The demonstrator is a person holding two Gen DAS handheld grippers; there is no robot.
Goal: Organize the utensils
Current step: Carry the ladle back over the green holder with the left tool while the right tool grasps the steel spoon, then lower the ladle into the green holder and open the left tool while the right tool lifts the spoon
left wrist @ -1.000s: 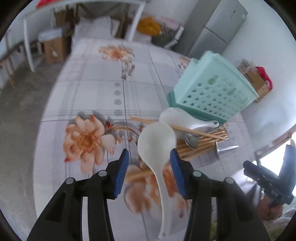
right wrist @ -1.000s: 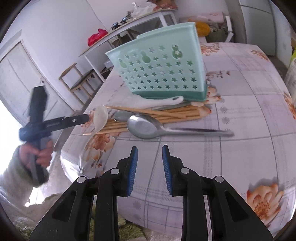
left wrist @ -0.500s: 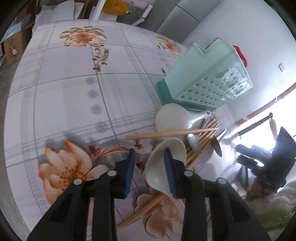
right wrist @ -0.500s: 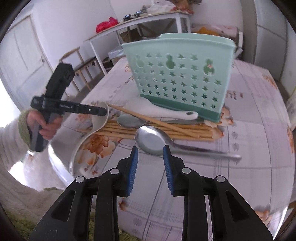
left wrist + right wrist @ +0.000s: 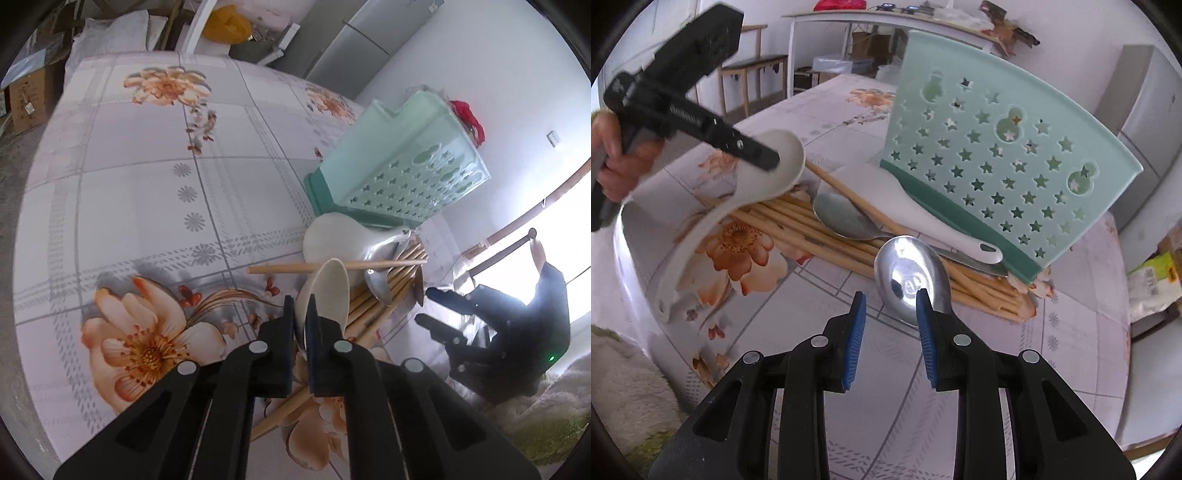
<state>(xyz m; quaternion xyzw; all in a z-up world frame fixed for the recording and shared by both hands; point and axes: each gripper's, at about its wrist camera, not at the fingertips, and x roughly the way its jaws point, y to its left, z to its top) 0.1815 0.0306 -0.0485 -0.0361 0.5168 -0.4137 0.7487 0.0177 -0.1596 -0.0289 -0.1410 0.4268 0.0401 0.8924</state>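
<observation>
My left gripper (image 5: 303, 308) is shut on the bowl rim of a white soup spoon (image 5: 330, 288), which stands on edge over the chopsticks (image 5: 380, 295). In the right wrist view the same spoon (image 5: 786, 162) hangs tilted from the left gripper (image 5: 770, 160), handle down toward the table edge. My right gripper (image 5: 891, 299) is open just short of a metal spoon (image 5: 908, 273), with nothing between its pads. A second metal spoon (image 5: 842, 218) and a white rice paddle (image 5: 916, 210) lie on the chopsticks (image 5: 812, 230) by the mint utensil holder (image 5: 997, 166).
The table carries a floral cloth (image 5: 147, 184); its near edge curves close below the utensil pile. One loose chopstick (image 5: 332, 265) lies across the paddle. A fridge (image 5: 1137, 122), side tables and boxes stand beyond the table. A person's hand (image 5: 617, 166) holds the left gripper.
The left jaws have closed onto the white spoon's bowl and tipped it up on edge. The right gripper has rolled and moved in toward the metal spoon's bowl.
</observation>
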